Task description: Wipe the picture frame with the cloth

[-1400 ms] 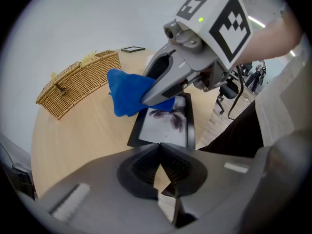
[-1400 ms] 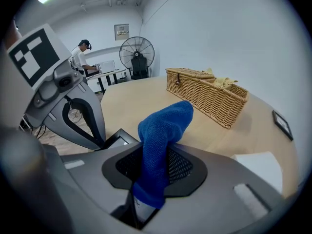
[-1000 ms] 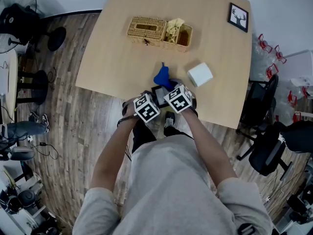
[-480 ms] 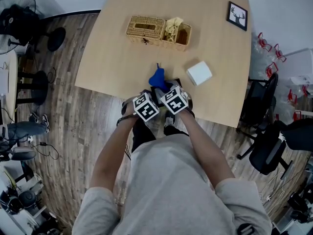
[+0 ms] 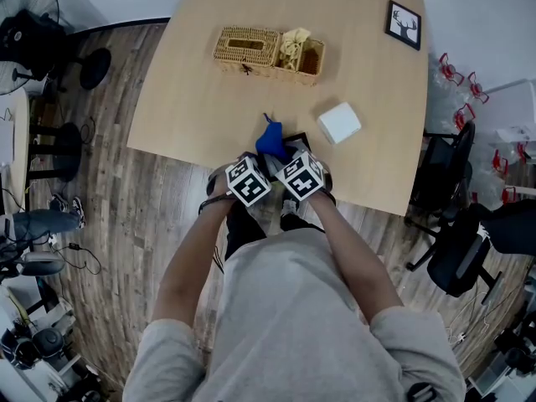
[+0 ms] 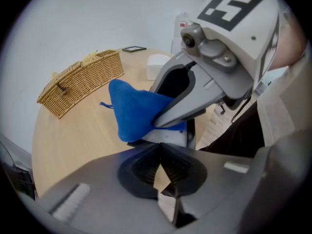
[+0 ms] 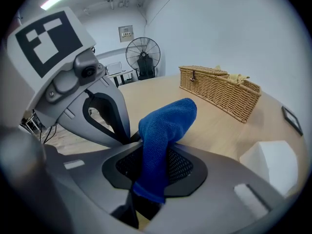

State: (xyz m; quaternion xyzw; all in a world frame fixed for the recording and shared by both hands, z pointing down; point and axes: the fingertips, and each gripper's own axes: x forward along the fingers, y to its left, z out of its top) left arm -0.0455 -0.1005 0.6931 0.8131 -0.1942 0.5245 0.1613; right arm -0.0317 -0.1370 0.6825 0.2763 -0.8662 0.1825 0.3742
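Wooden table (image 5: 193, 99), near edge: picture frame (image 6: 170, 136), apparently pinched at its rim by the near-closed left gripper (image 6: 160, 152); blue cloth (image 7: 165, 126) clamped in the right gripper (image 7: 155, 162) and draped onto the frame. Frame to be held steady while cloth is dragged flat across the glass

Head cam high, steeply down on table (image 5: 193, 99); L/R cams low, close, share cloth (image 6: 134, 112), basket (image 6: 80, 82).

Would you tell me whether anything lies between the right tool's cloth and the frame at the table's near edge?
Nothing visible does; the blue cloth, clamped in the right tool, drapes directly onto the frame.
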